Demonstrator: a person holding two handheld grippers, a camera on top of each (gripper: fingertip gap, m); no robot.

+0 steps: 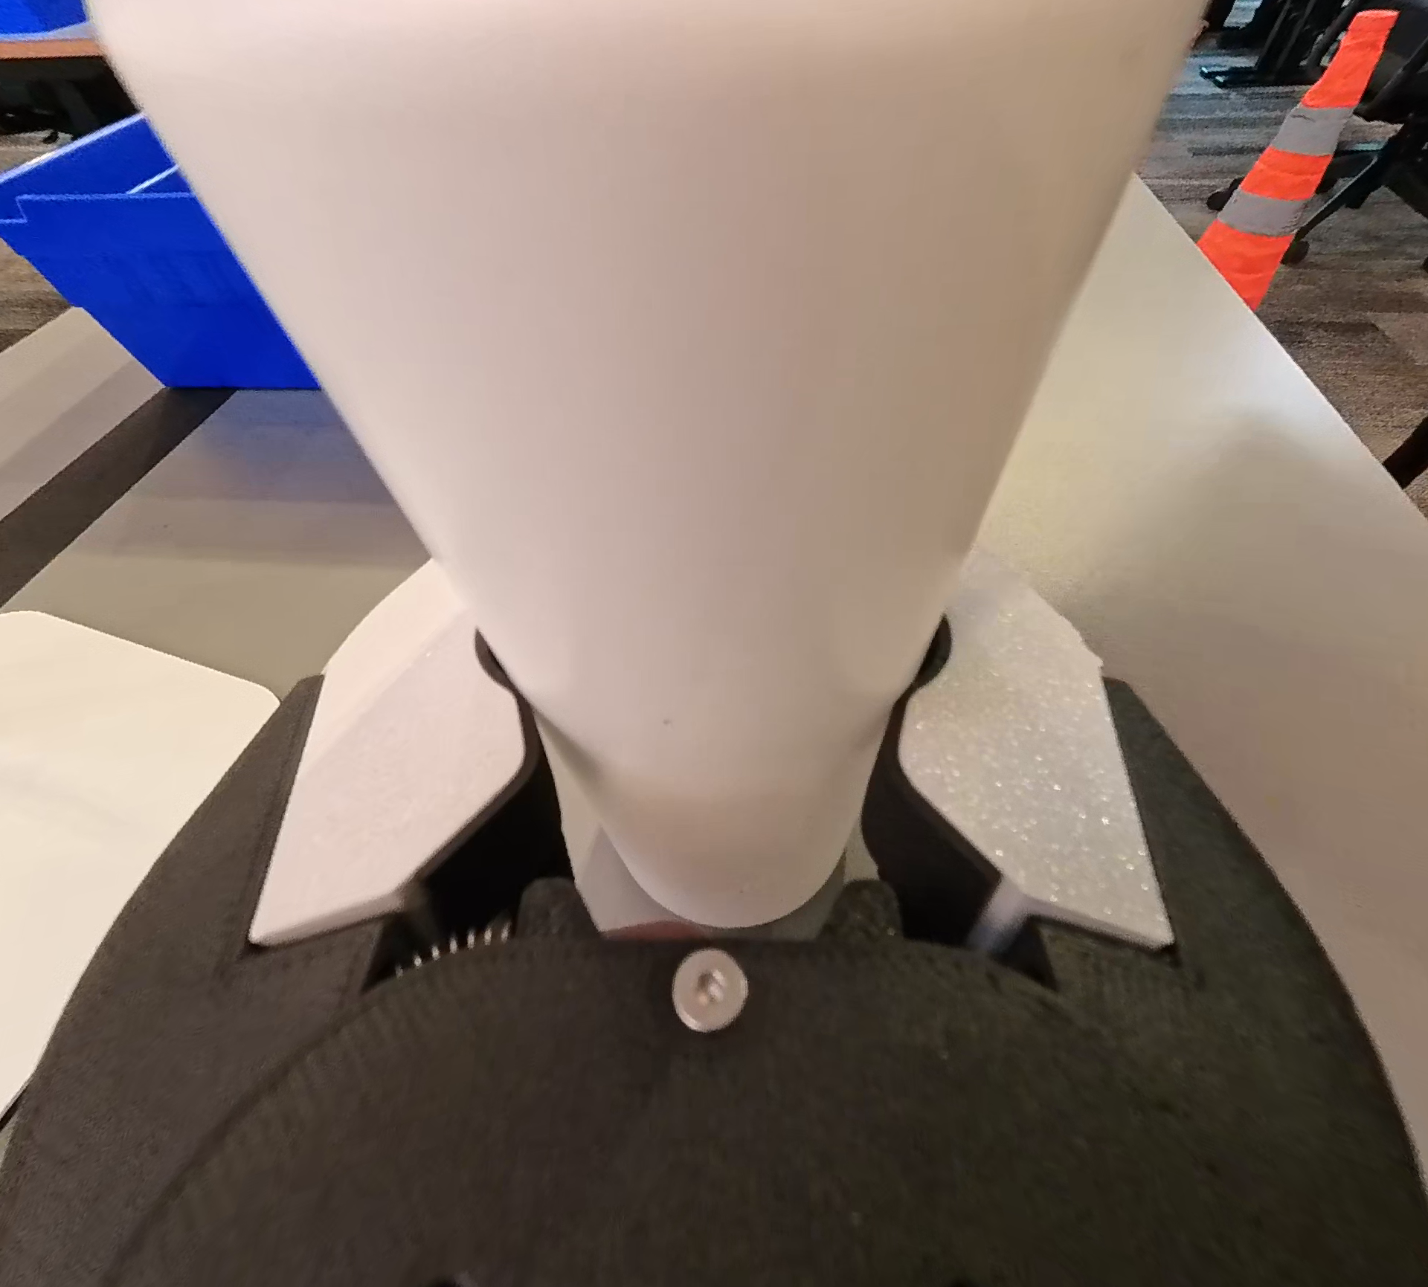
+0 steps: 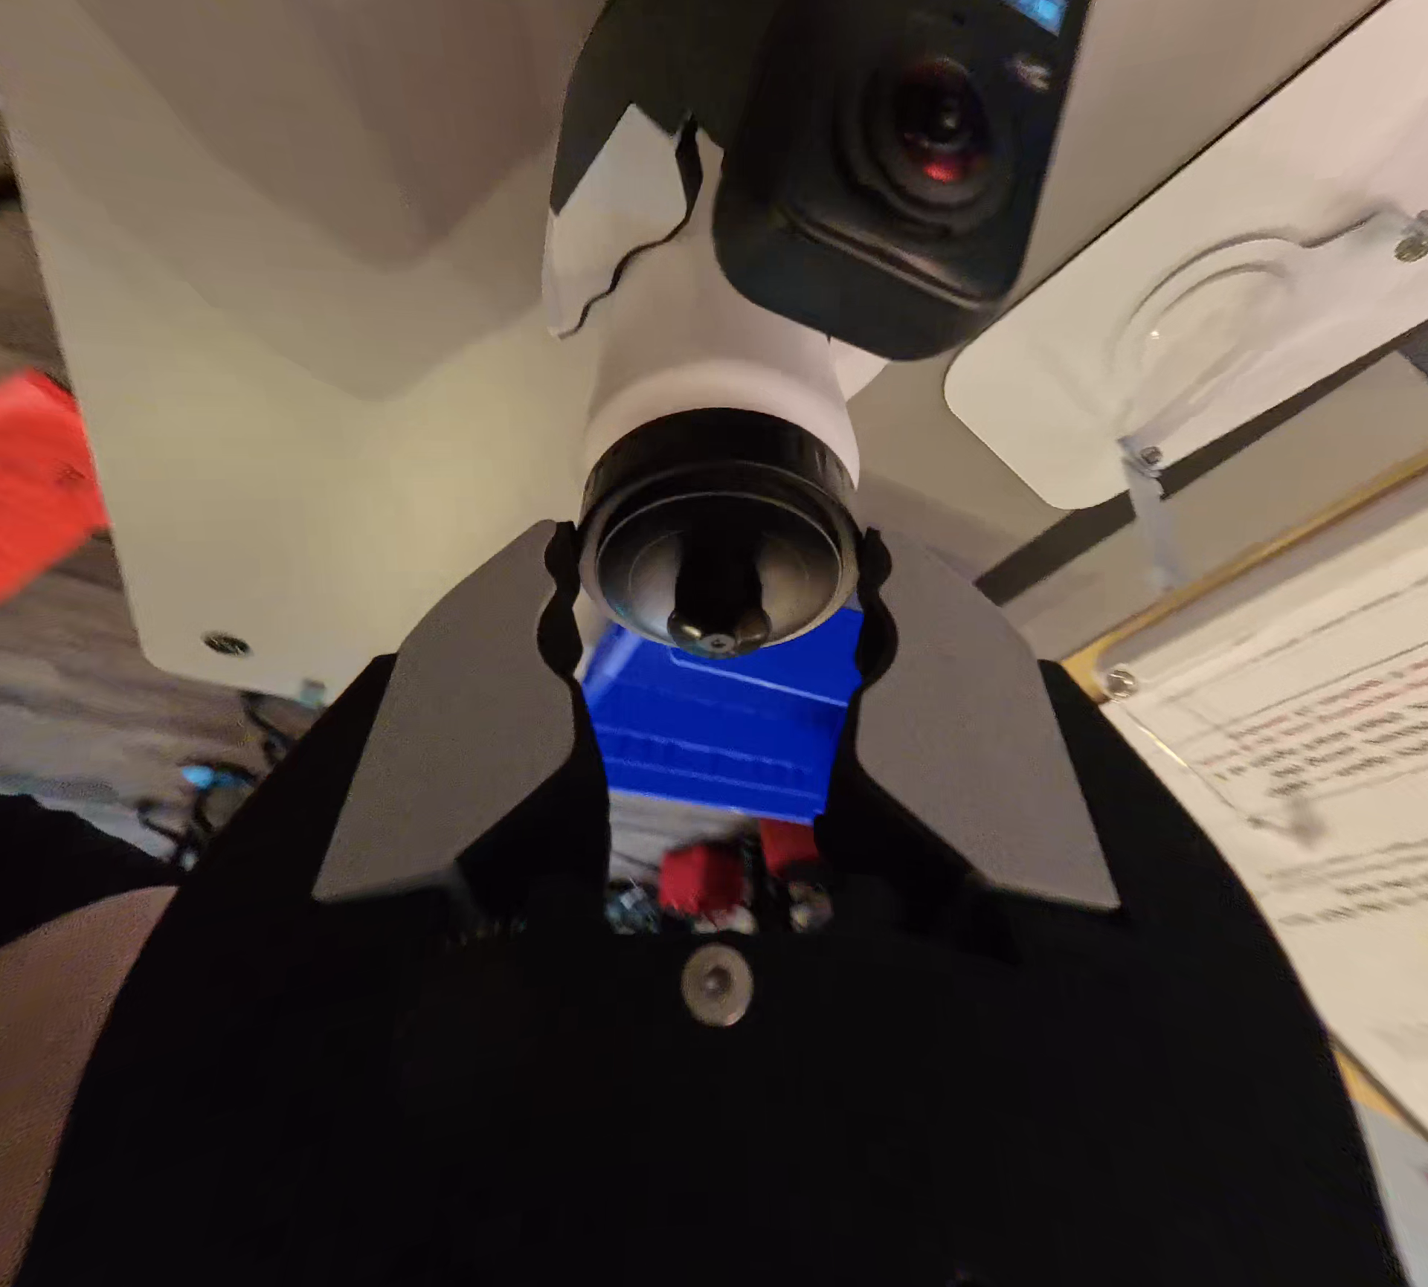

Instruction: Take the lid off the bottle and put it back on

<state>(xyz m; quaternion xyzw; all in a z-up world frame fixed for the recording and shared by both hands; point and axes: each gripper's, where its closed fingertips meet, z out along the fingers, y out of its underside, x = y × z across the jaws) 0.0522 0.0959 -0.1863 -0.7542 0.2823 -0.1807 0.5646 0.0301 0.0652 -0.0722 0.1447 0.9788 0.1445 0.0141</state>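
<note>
So the white bottle point(image 1: 618, 323) is being held up off the table point(image 1: 1159, 477), wedged between the left gripper's point(image 1: 711, 663) jaws low on its body. It's filling almost the whole left wrist view, which makes sense: a grip low on the body is leaving the neck free for the other tool.

In the right wrist view the black lid point(image 2: 719, 539) is sitting on the bottle's neck, pointing straight at the camera, and the right gripper point(image 2: 719, 555) is closing in on it from both sides. Its fingertips point(image 2: 560, 570) are touching or just shy of the lid's rim; I honestly can't tell if it's pinching yet. The lid looks seated, though whether this is the unscrewing or the screwing back on I can't say. Coming at it along the bottle's axis is setting up a clean twist, I'd guess.

The left tool's camera point(image 2: 912, 114) is looming right behind the bottle. Further out there's a blue bin point(image 1: 154, 261) at the table's far side and an orange cone point(image 1: 1306, 153) on the floor.
</note>
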